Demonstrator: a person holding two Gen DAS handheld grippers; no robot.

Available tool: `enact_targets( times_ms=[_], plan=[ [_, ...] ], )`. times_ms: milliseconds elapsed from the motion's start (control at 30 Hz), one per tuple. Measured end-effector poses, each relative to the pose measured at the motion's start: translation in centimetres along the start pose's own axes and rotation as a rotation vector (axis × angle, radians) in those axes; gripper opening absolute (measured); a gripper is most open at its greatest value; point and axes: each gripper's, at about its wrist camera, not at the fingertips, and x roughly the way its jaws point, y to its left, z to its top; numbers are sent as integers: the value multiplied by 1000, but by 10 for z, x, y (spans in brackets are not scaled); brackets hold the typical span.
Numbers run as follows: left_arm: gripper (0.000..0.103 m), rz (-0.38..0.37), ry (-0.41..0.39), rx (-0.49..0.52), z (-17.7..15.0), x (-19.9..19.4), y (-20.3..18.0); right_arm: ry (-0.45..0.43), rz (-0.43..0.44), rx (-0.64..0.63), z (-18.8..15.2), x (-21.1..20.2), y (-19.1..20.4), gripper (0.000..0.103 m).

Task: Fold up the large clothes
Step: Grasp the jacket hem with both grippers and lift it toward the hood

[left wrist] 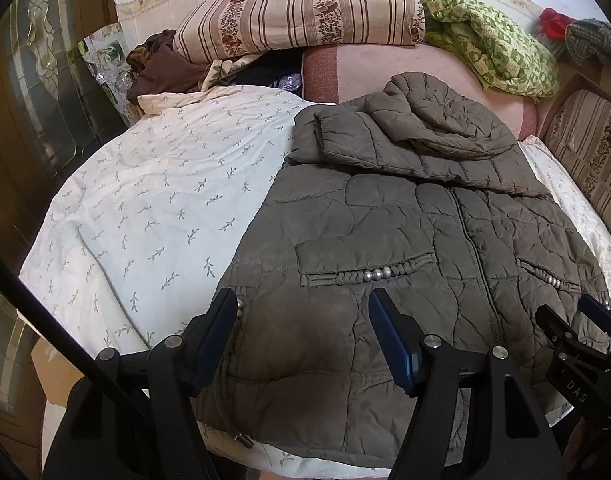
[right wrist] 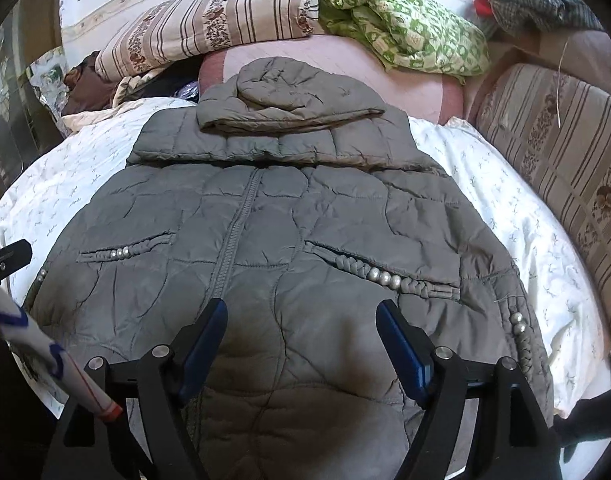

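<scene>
A grey-olive quilted jacket (left wrist: 405, 240) lies front up on a white leaf-print sheet (left wrist: 153, 200). Its zip (right wrist: 241, 224) runs down the middle, and a sleeve is folded across the chest below the hood (right wrist: 289, 84). Bead-trimmed pockets (right wrist: 385, 278) sit on either side. My left gripper (left wrist: 303, 310) stands open over the jacket's lower left part, near the left pocket (left wrist: 369, 274). My right gripper (right wrist: 301, 320) stands open over the lower middle, just right of the zip. Neither holds any cloth. Each gripper shows at the edge of the other's view: right gripper (left wrist: 585, 320), left gripper (right wrist: 5, 258).
At the far end lie a striped floral quilt (left wrist: 305, 12), a green patterned blanket (left wrist: 497, 44), brown clothes (left wrist: 157, 68) and a pink mat (left wrist: 405, 68). A striped cushion (right wrist: 565, 152) borders the right side. A dark glazed door (left wrist: 37, 100) stands to the left. White sheet shows left of the jacket.
</scene>
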Motion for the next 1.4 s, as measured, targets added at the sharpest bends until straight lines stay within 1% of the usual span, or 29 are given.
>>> enact_targets(
  times_ms=[300, 500, 967, 1400],
  plan=[
    [67, -14, 5, -17, -3, -3, 6, -3, -10, -28, -2, -7, 7, 82],
    [67, -11, 6, -23, -4, -3, 7, 3, -18, -30, -4, -9, 9, 82],
    [67, -3, 41, -21, -9, 5, 12, 29, -32, -8, -5, -7, -1, 82],
    [67, 6, 65, -30, -10, 12, 16, 38, -34, -11, -7, -5, 0, 82]
  ],
)
